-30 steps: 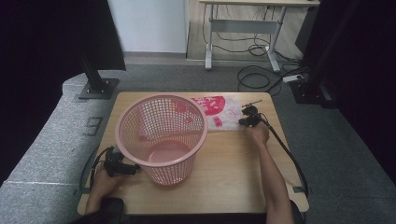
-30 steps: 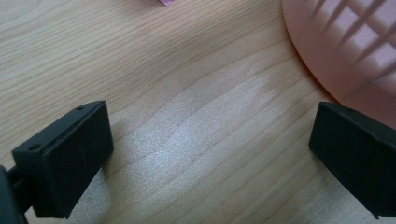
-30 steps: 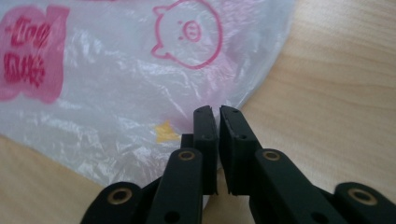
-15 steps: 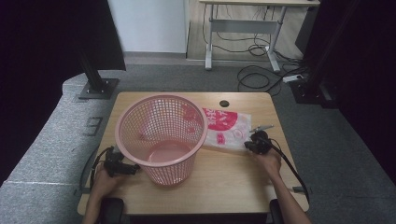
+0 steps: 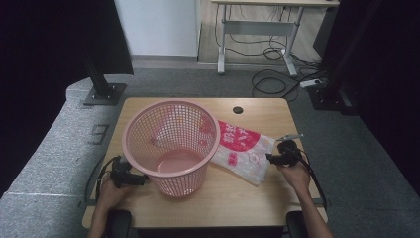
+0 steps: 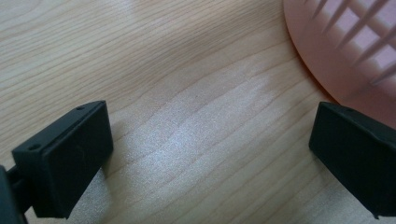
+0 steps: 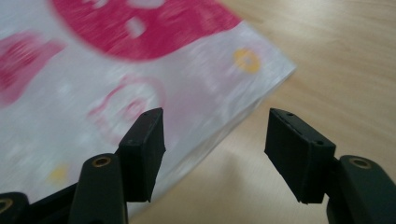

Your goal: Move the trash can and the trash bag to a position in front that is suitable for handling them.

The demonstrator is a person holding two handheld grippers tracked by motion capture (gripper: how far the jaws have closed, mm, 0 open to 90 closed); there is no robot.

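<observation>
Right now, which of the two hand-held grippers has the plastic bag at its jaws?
The right hand-held gripper: its open jaws sit at the edge of the pink-printed bag. The left hand-held gripper faces the pink basket instead.

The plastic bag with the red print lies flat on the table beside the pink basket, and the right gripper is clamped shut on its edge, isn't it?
Not quite. The right gripper is open: the right gripper view shows its jaws apart, having just opened, pressing on nothing. The plastic bag does lie on the table beside the pink basket, its edge at the gripper's left jaw.
</observation>
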